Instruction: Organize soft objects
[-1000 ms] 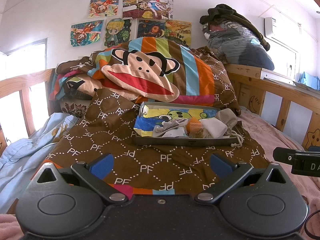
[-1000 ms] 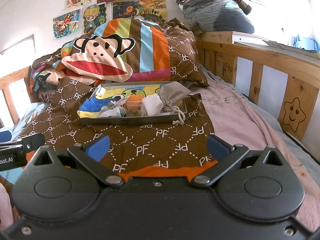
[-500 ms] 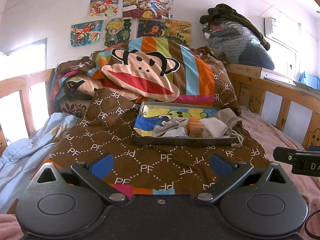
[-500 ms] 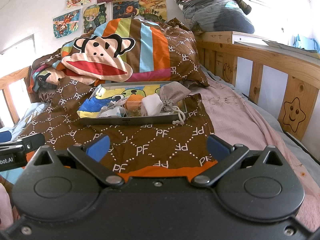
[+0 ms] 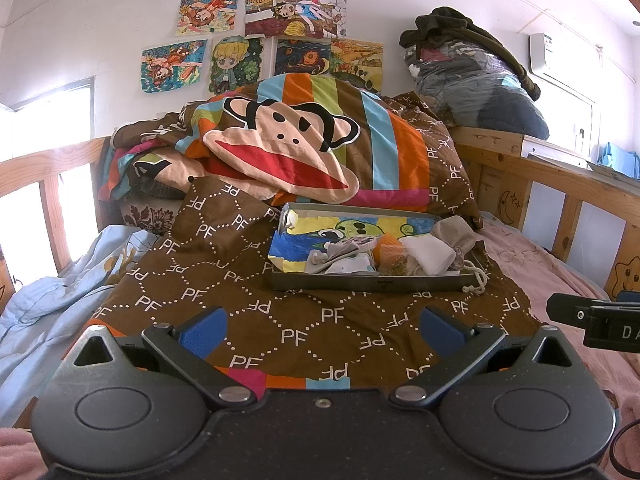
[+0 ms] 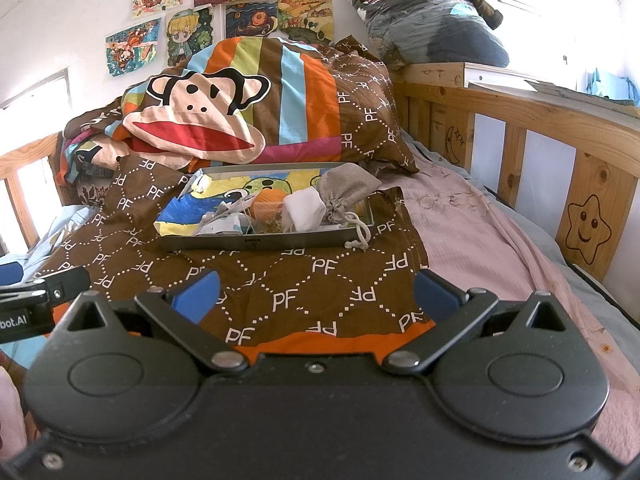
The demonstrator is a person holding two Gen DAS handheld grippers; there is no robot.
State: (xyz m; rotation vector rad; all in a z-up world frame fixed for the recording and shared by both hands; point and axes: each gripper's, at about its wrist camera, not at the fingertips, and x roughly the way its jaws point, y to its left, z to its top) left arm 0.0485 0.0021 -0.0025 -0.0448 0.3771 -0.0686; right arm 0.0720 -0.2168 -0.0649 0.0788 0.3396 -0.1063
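**Both grippers held open over the bed, tray of soft items ahead**

I see my left gripper (image 5: 322, 330) and my right gripper (image 6: 314, 294) low over a brown quilt printed with white "PF" letters (image 5: 240, 280), each with its blue-padded fingers (image 5: 202, 332) spread wide and holding nothing. The right gripper's black edge shows at the right of the left view.

Ahead of both, on the quilt, rests a shallow grey metal tray (image 6: 260, 243) lined with a bright cartoon drawing. Piled toward its near right side are a grey drawstring pouch (image 6: 346, 192), a white fabric pouch (image 6: 304, 208), an orange soft item (image 6: 269, 204) and some pale crumpled cloth (image 5: 344, 256); I cannot make out the smaller pieces clearly. The pouch's cord hangs over the tray's near right corner.

Beyond the tray lies a striped pillow with a monkey face (image 5: 292, 148). A wooden bed rail (image 6: 520, 120) runs along the right.
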